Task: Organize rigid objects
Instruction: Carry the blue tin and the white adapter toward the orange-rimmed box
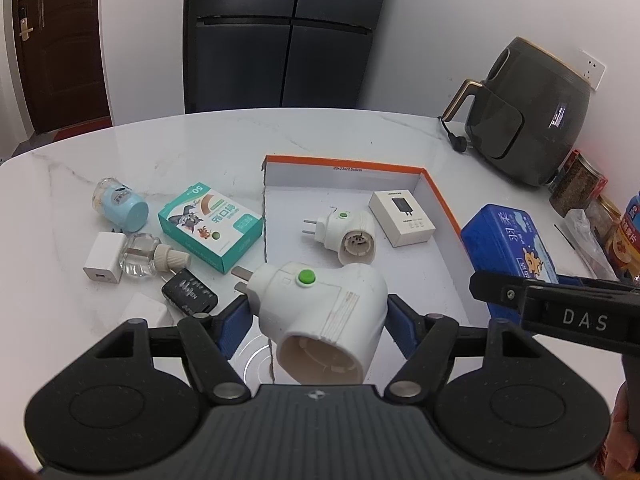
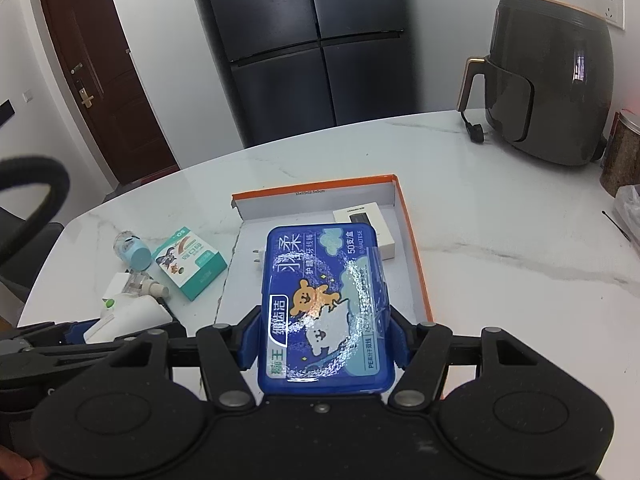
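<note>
The orange-rimmed tray (image 1: pixel 442 200) offers bare floor along its near and left parts; a white plug-in heater (image 1: pixel 344 236) and a small white box (image 1: pixel 402 216) fill its far right corner. Left of the tray, a green box (image 1: pixel 210 228), bottles and chargers crowd the worktop (image 1: pixel 160 148). The worktop's far edge lies clear. An air fryer (image 1: pixel 532 112) blocks the far right corner.

Home kitchen or dining area. Tall dark four-door refrigerator (image 1: pixel 280 32) against white wall. Rounded white marble-pattern table (image 2: pixel 500 216) carries dark grey air fryer with gold-trimmed handle (image 1: pixel 532 112) beside white wall socket (image 1: pixel 592 68). Jars and packets of food (image 1: pixel 592 200) at table edge. Brown wooden entrance door with brass lock (image 2: pixel 100 80).
</note>
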A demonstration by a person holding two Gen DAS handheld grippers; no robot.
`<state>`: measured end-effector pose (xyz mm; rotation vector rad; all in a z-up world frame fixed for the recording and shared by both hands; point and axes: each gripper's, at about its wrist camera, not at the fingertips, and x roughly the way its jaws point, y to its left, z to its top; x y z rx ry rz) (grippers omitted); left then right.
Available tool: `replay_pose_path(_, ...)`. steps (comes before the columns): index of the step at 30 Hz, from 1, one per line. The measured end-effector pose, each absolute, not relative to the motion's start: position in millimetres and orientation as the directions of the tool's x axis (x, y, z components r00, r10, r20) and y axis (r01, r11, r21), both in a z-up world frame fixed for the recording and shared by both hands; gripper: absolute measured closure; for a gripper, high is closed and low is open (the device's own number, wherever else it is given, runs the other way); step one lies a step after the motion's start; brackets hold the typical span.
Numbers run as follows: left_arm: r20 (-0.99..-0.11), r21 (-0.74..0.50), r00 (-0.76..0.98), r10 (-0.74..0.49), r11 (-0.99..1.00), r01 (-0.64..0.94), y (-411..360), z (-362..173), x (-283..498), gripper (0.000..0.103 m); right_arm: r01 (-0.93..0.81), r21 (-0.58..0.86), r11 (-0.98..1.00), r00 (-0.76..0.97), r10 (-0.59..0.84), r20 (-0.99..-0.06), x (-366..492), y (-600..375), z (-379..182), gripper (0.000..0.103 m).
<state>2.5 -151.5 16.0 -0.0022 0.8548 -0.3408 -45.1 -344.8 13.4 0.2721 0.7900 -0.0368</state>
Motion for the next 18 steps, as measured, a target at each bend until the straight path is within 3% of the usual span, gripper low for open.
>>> replay_pose_path(18,-0.748,-0.135,0.6,-0.283,0.95,0.28,-171,7,14,0.03,0.124,0.198,0.972,0.695,0.057,-0.717,-27,-364,9,0.03)
